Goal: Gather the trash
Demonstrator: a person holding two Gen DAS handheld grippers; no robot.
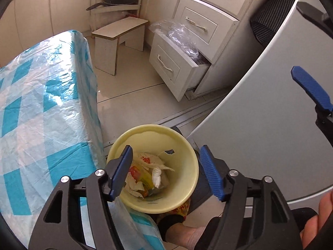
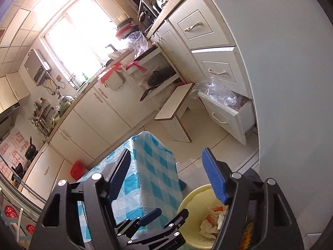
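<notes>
My left gripper (image 1: 164, 170) hangs with its jaws spread wide and nothing between them, the blue fingers (image 1: 210, 173) standing apart above the mouth of a pale yellow bin (image 1: 187, 162). Down in the bin lies the trash (image 1: 145, 175): crumpled tissue, a white wad and a wrapper printed in red and yellow, all well below the rim and clear of my pads. My right gripper (image 2: 166, 175) is held higher and to the side, its jaws also parted and empty; from its camera I see my left gripper (image 2: 164, 218) below, by the bin's rim (image 2: 193, 195), and part of the same trash (image 2: 212, 220) inside.

Just beside the bin on its left stands a table draped in a blue-and-white checked cover (image 1: 41, 108) under clear plastic. On the right, a large pale grey panel (image 1: 260, 125) rises close to the bin. Beyond, across the tiled floor (image 1: 135, 95), sits a small white stool (image 1: 116, 41), and near it a white cabinet's bottom drawer (image 1: 172, 62) is pulled open with clear plastic bags (image 1: 181, 35) spilling over its edge. A dark pan (image 1: 116, 0) rests on a low shelf behind the stool.
</notes>
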